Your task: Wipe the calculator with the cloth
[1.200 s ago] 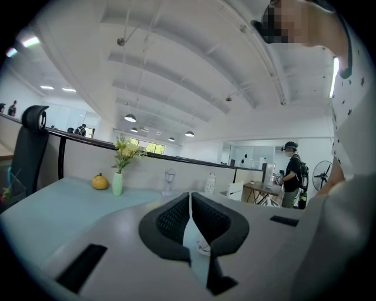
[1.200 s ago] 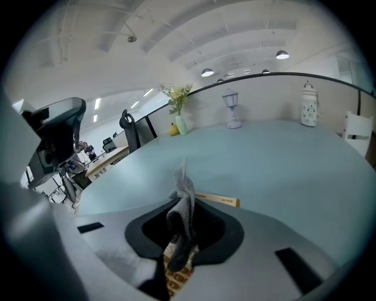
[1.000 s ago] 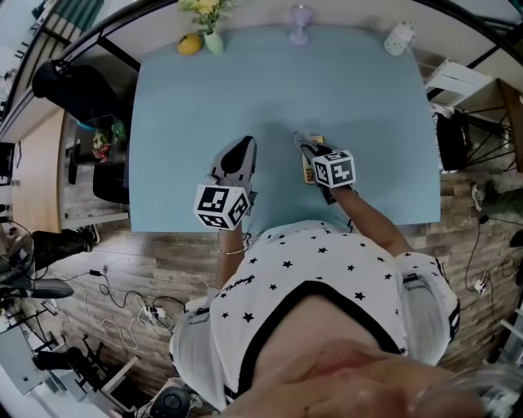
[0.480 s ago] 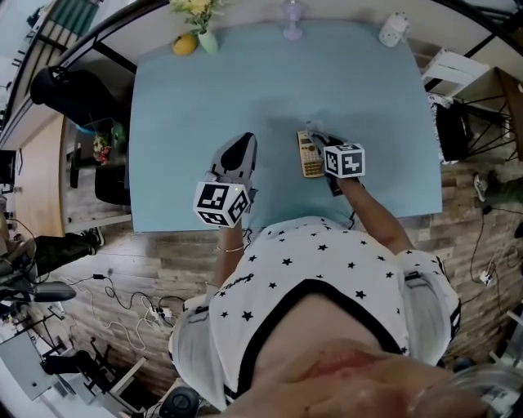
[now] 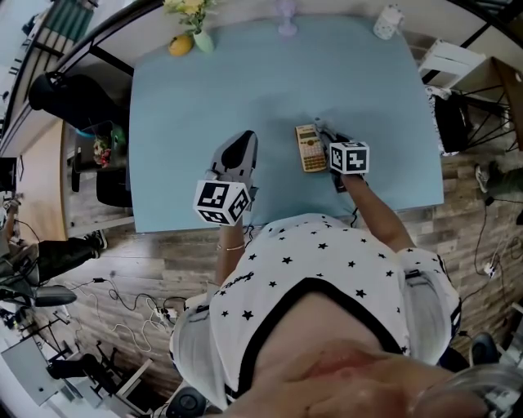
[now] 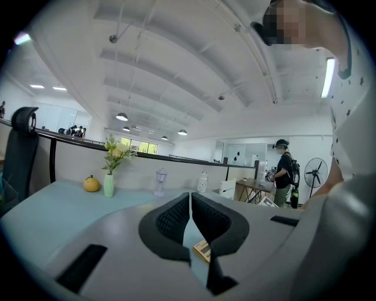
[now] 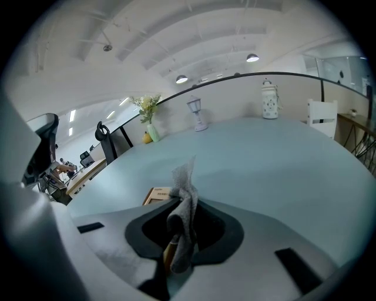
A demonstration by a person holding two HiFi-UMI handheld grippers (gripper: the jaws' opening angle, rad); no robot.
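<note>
A yellow-beige calculator (image 5: 310,148) lies flat on the light blue table (image 5: 196,98), slightly right of the middle. My right gripper (image 5: 325,135) sits just to its right, shut on a small grey cloth (image 7: 184,203) that sticks up from between the jaws. In the right gripper view a corner of the calculator (image 7: 157,194) shows to the left of the jaws. My left gripper (image 5: 242,144) rests on the table left of the calculator, its jaws shut with nothing in them. In the left gripper view, the left gripper (image 6: 190,203) has the calculator (image 6: 202,250) peeking out low on the right.
Along the table's far edge stand a vase of flowers (image 5: 193,16), a yellow fruit (image 5: 180,44), a glass ornament (image 5: 286,18) and a white jar (image 5: 386,22). A black chair (image 5: 69,94) is off the left side. A person stands far off (image 6: 284,170).
My right gripper with the cloth has slid to the right off the calculator, which now lies uncovered beside it. The left gripper has stayed put.
</note>
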